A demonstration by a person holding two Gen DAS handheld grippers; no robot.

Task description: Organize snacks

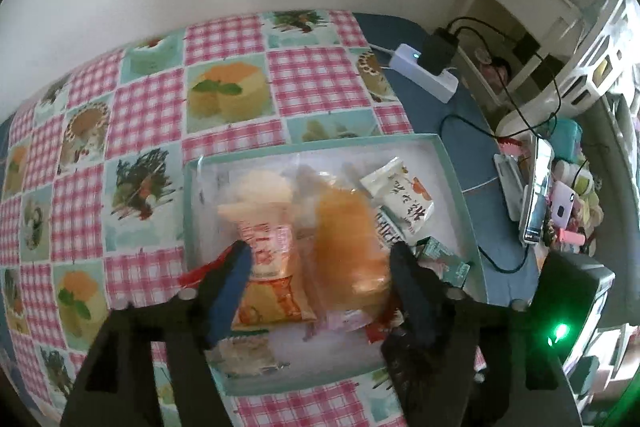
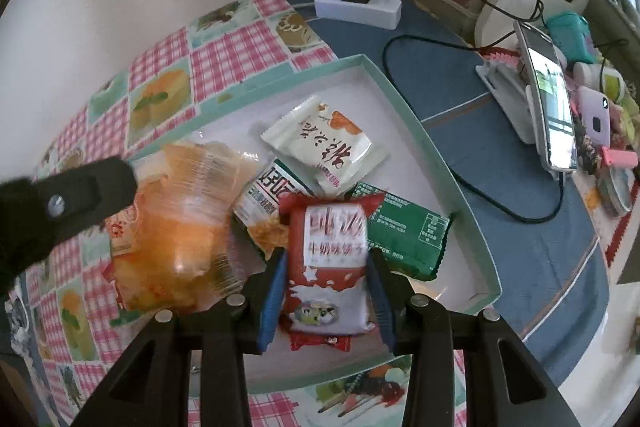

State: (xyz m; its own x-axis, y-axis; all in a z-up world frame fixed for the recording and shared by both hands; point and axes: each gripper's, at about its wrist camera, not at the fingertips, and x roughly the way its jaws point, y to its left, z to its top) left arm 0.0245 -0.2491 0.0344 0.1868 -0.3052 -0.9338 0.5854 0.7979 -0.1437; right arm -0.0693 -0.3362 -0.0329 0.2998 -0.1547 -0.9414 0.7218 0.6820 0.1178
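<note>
Sorting looks well under way: most snacks already lie inside the shallow teal-rimmed box (image 2: 460, 187) on the table (image 2: 540, 227), which carries a checked cloth (image 1: 140, 107). From the left, the box holds an orange-and-white printed packet (image 1: 268, 255), then a clear-wrapped orange pastry (image 2: 180, 227), a green-and-white packet (image 2: 272, 199) partly under its neighbours, a white packet with black characters (image 2: 324, 143) toward the far wall, and a dark green packet (image 2: 408, 231) at the right. No loose snack shows on the cloth around the box, so little seems left beyond settling the last pieces, though the views do not cover the whole table.

The left hand-held gripper (image 1: 320, 267) hangs low over the near part of the box, its fingers spread wide on either side of the printed packet and the pastry, clamping nothing; whether they touch the wrappers I cannot tell.

The right hand-held gripper (image 2: 326, 287) points forward and down over the near right part of the box, its fingers clenched on the sides of a red-and-white packet (image 2: 328, 267). That packet sits over the green packets, and seems about to be laid among them or lifted off; which one I cannot say.
</note>
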